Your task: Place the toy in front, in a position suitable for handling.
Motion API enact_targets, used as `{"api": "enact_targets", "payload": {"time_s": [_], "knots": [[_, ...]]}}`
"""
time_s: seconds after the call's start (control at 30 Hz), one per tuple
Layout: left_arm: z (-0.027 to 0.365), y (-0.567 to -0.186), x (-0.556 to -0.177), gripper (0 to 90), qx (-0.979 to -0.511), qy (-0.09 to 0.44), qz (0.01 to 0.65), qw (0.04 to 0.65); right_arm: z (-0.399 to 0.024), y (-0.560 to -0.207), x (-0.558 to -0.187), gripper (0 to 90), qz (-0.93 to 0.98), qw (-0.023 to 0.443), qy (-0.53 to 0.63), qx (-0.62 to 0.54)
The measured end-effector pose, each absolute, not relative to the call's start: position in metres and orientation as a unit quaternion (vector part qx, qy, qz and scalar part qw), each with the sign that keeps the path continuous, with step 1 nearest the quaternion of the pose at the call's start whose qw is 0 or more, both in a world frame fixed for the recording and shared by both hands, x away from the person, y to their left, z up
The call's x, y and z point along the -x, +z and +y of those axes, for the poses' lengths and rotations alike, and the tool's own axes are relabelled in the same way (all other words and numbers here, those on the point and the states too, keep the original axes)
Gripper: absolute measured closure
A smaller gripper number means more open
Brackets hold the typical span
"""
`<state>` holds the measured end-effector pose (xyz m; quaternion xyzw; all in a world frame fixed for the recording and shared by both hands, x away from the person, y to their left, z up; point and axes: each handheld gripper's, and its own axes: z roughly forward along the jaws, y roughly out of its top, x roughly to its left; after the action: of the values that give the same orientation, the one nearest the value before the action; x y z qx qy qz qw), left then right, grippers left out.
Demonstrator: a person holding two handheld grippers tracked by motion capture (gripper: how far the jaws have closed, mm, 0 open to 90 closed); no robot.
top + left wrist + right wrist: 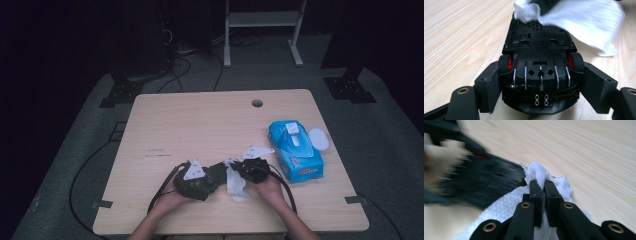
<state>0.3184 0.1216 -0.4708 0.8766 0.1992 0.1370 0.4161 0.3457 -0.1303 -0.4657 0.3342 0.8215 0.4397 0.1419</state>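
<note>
Pale wood-grain table [165, 130], near its front edge: left gripper [540, 82] clamps an upturned black plastic toy car [540, 50]. Right gripper [543, 187], jaws pinched on a crumpled white wet wipe [536, 173], should rub lightly along the chassis

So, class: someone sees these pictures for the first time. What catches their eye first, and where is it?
Probably the black toy car with red wheel hubs, underside up, clamped in the left tongs near the front edge of the pale wooden table. Next, the crumpled white wipe pinched in the right tongs, pressed against the car. Then the bright blue wipes pack, lid open, at the table's right side.
</note>
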Motion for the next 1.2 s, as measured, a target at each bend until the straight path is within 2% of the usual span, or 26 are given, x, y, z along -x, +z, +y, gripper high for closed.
{"api": "enact_targets", "payload": {"time_s": [0.13, 0.4, 0.5, 0.67, 0.87, 1.0, 1.13, 1.2], "knots": [[0.121, -0.471, -0.318, 24.8, -0.877, 0.140, 0.197, 0.415, -0.136, -0.468, -0.350, 86.1, 0.813, 0.137, 0.439, -0.358], [0.118, -0.471, -0.316, 24.8, -0.881, 0.152, 0.189, 0.406, -0.081, -0.456, -0.326, 86.1, 0.826, 0.062, 0.488, -0.276], [0.118, -0.471, -0.315, 24.8, -0.882, 0.153, 0.187, 0.405, -0.077, -0.454, -0.326, 86.1, 0.833, 0.074, 0.481, -0.262], [0.118, -0.471, -0.316, 24.9, -0.879, 0.150, 0.192, 0.410, -0.083, -0.455, -0.340, 86.3, 0.824, 0.098, 0.468, -0.303], [0.118, -0.471, -0.316, 24.9, -0.882, 0.156, 0.188, 0.403, -0.063, -0.451, -0.334, 86.2, 0.834, 0.086, 0.473, -0.271], [0.118, -0.471, -0.315, 24.9, -0.881, 0.157, 0.188, 0.405, -0.073, -0.450, -0.345, 86.2, 0.838, 0.127, 0.444, -0.291], [0.119, -0.471, -0.316, 24.9, -0.883, 0.156, 0.186, 0.402, -0.073, -0.451, -0.344, 86.1, 0.837, 0.122, 0.447, -0.291], [0.119, -0.471, -0.316, 24.8, -0.881, 0.152, 0.191, 0.405, -0.064, -0.449, -0.339, 86.1, 0.839, 0.102, 0.462, -0.271]]}}
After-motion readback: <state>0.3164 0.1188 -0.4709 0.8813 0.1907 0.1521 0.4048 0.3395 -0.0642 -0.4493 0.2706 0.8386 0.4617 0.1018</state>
